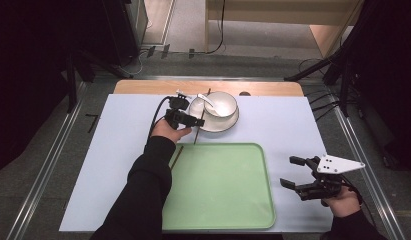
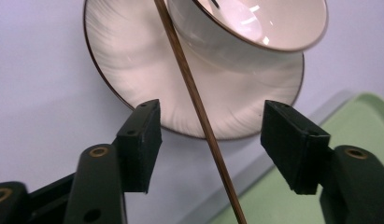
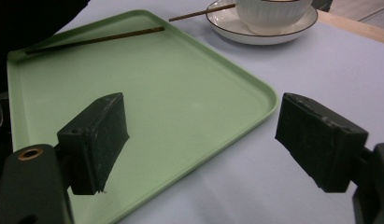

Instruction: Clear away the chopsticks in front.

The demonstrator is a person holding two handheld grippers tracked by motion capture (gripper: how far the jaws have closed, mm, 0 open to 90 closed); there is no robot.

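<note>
The left gripper [image 1: 189, 120] is straddling a chopstick [image 2: 199, 114] by the plate [image 2: 129, 60], jaws wide, likely needing to close; right gripper [image 1: 307, 176] is idling wide open

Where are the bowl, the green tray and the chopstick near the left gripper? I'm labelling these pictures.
bowl [image 1: 221, 103]: high view, inside of the white bowl on its plate.
green tray [image 1: 220, 185]: high view, bare middle of its floor.
chopstick [image 2: 200, 116]: left gripper view, brown shaft between the open jaws.
</note>
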